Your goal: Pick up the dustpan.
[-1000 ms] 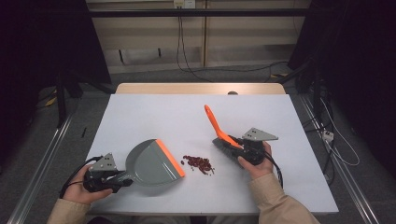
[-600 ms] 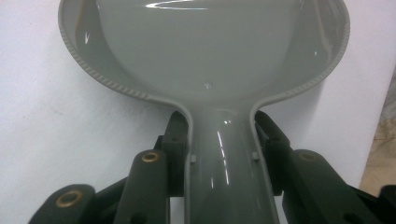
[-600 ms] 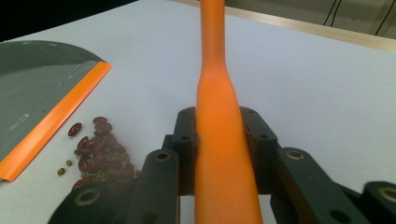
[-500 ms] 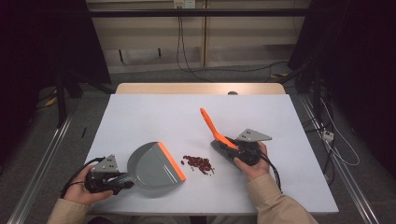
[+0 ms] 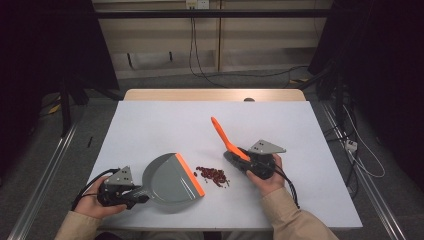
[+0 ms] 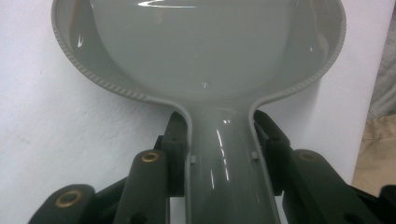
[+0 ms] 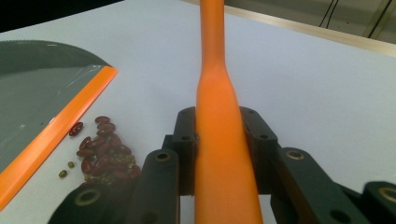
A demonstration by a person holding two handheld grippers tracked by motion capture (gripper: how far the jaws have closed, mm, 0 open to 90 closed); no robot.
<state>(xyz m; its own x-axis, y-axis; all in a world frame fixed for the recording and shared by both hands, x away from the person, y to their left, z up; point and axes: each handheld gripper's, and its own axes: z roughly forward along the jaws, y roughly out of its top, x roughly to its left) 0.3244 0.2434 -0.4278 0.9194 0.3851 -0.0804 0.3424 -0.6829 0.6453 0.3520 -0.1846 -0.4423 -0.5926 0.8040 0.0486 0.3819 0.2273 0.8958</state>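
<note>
White desk [image 5: 150,125] is carrying red beans [image 5: 212,175] between dustpan [image 5: 170,177] and brush [image 5: 227,140]; left tongs [image 6: 219,140] are clamping the stiff, slick-looking dustpan neck; right tongs [image 7: 219,135] are clamping the light, rigid brush handle, beans lying just beside the orange lip [image 7: 56,133].

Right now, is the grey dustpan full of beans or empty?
Empty. The dustpan has a bare grey inside, and the red beans lie on the table beside its orange edge.

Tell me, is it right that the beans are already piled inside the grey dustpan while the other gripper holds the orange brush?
Not quite. The beans lie on the table just outside the dustpan's orange lip, as the high view shows. The right gripper does hold the orange brush.
</note>
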